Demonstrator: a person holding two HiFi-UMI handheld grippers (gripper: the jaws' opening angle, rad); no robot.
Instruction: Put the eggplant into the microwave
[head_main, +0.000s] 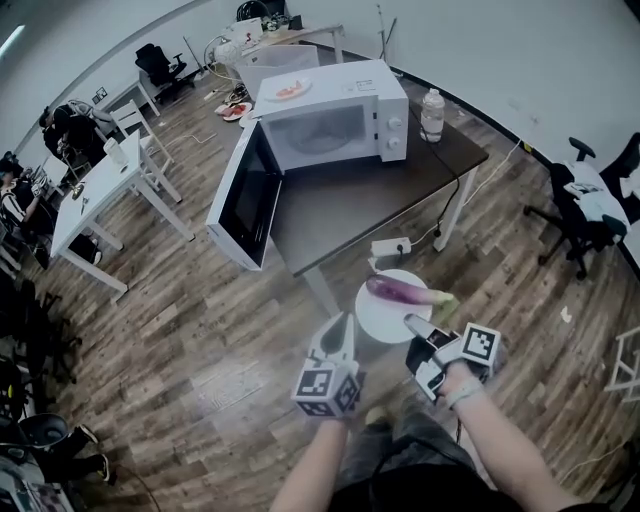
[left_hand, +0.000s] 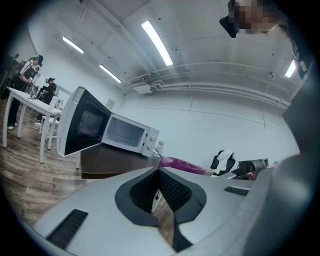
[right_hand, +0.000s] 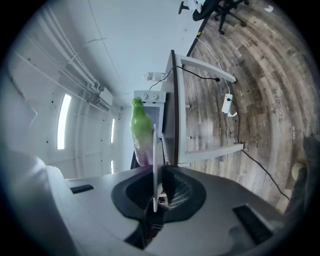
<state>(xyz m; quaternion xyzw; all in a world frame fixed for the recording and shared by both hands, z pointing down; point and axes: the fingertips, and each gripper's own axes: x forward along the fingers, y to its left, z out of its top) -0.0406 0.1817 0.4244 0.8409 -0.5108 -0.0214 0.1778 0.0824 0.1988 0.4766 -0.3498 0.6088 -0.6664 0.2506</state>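
The right gripper (head_main: 412, 324) is gripping the plate (head_main: 383, 318) with the eggplant (head_main: 400, 291) lying on it, well short of the open microwave (head_main: 335, 122), loading not yet done; the left gripper (head_main: 344, 320) is hanging closed, empty.

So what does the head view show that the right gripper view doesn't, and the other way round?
Only the head view: the left gripper, the open microwave door, a bottle beside the microwave, people in the background. Only the right gripper view: the white plate's rim pinched between the fingers of the right gripper, plus ceiling lights. Both: the eggplant on that plate, the microwave and the dark table.
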